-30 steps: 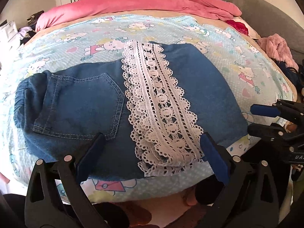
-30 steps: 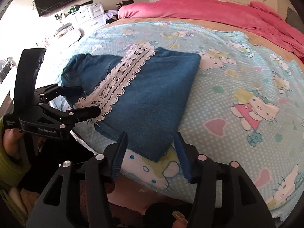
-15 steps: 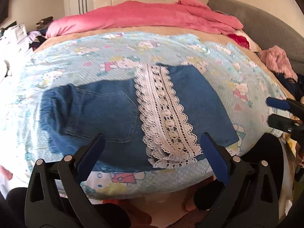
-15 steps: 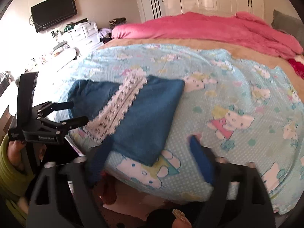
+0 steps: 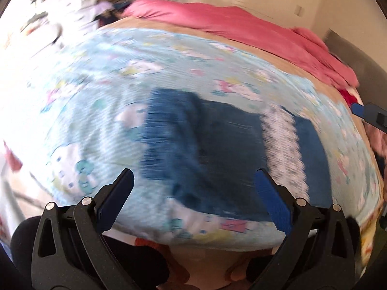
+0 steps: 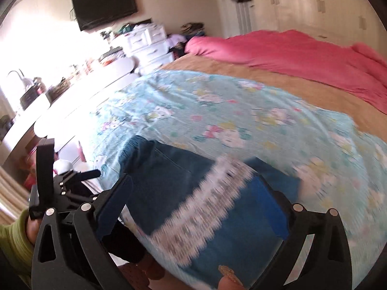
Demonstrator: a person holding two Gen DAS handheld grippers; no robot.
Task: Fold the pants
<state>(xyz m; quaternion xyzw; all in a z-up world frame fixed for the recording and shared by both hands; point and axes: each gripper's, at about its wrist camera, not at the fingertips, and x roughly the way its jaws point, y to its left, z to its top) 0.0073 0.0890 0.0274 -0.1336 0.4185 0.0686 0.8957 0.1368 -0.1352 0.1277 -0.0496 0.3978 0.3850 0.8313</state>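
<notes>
The folded blue denim pants [image 5: 212, 154] with a white lace band [image 5: 283, 149] lie on the light blue cartoon-print sheet [image 5: 101, 101] near the bed's front edge. They also show in the right wrist view [image 6: 183, 188], with the lace band [image 6: 203, 207] running across them. My left gripper [image 5: 193, 198] is open and empty, held off the bed's near edge in front of the pants. My right gripper [image 6: 196, 205] is open and empty, above the near end of the pants. The left gripper [image 6: 67, 183] also shows at the left of the right wrist view. Both views are motion-blurred.
A pink duvet [image 5: 241, 26] is bunched at the far end of the bed. A tan blanket [image 6: 266, 82] lies under the sheet. A white dresser [image 6: 145, 41] and cluttered counter [image 6: 48, 89] stand left of the bed. A grey headboard [image 5: 358, 58] is at the right.
Both grippers have pulled back from the pants and swung left. The right gripper's jaws have opened wider. The pants lie as before.
</notes>
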